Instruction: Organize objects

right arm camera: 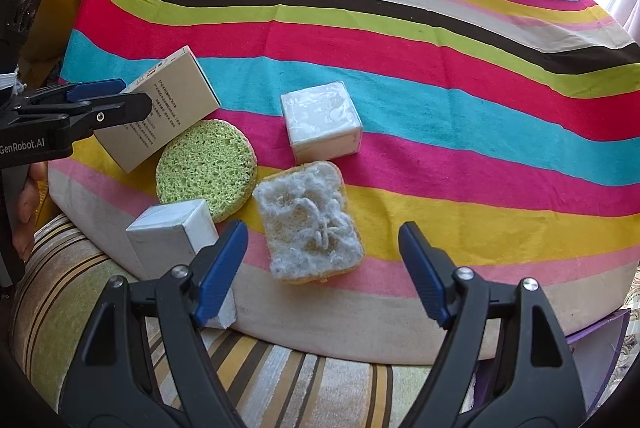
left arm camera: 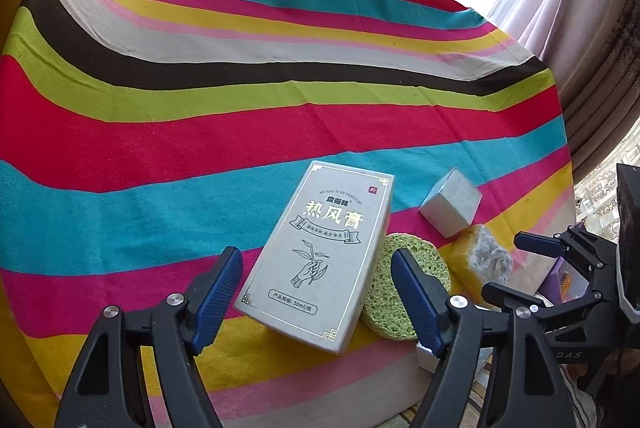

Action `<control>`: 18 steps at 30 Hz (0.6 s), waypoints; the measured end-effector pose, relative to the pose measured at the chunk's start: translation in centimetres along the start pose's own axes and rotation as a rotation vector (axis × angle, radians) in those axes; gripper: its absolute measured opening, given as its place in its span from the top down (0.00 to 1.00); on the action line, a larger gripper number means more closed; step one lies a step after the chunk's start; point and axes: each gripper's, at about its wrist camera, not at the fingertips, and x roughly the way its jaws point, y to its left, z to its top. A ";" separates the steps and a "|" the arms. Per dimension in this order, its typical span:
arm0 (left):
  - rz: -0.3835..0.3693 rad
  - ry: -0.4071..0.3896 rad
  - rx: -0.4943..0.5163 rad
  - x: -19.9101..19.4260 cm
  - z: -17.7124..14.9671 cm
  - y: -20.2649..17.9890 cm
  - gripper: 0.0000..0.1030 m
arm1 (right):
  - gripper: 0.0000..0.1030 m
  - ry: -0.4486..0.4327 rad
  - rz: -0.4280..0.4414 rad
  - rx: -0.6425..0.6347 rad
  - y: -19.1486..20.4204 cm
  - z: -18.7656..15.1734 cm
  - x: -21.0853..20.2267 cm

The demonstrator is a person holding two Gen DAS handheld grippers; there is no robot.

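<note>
between the released left claw (left arm camera: 316,286) fingers lies the grey box (left arm camera: 320,252) on the striped bench (left arm camera: 200,115), while the yellow sponge (right arm camera: 310,224) sits between the released right claw (right arm camera: 323,270) fingers.

striped tablecloth (left arm camera: 240,131) | curtain (left arm camera: 576,7) | striped cushion (right arm camera: 280,380)

Grey box (left arm camera: 316,260) tilted on green sponge (right arm camera: 206,167)

1. Left tongs (left arm camera: 316,292): jaws apart, a grey printed box (left arm camera: 316,256) between them, pads clear of it.
2. Green round sponge (left arm camera: 404,288), partly under the box.
3. Small white cube box (left arm camera: 450,205) and yellow sponge (left arm camera: 482,262) on the striped cloth (left arm camera: 200,131).
4. Right tongs (left arm camera: 516,268) at the right edge.
</note>
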 end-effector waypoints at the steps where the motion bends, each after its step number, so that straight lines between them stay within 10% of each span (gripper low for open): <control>1: -0.010 0.003 -0.003 0.2 -0.1 0.1 0.25 | 0.22 0.004 -0.002 -0.004 0.0 0.0 0.3; 18: 0.017 -0.034 -0.023 -0.1 -1.4 -0.6 0.48 | 0.44 0.042 0.012 -0.040 0.3 0.1 2.4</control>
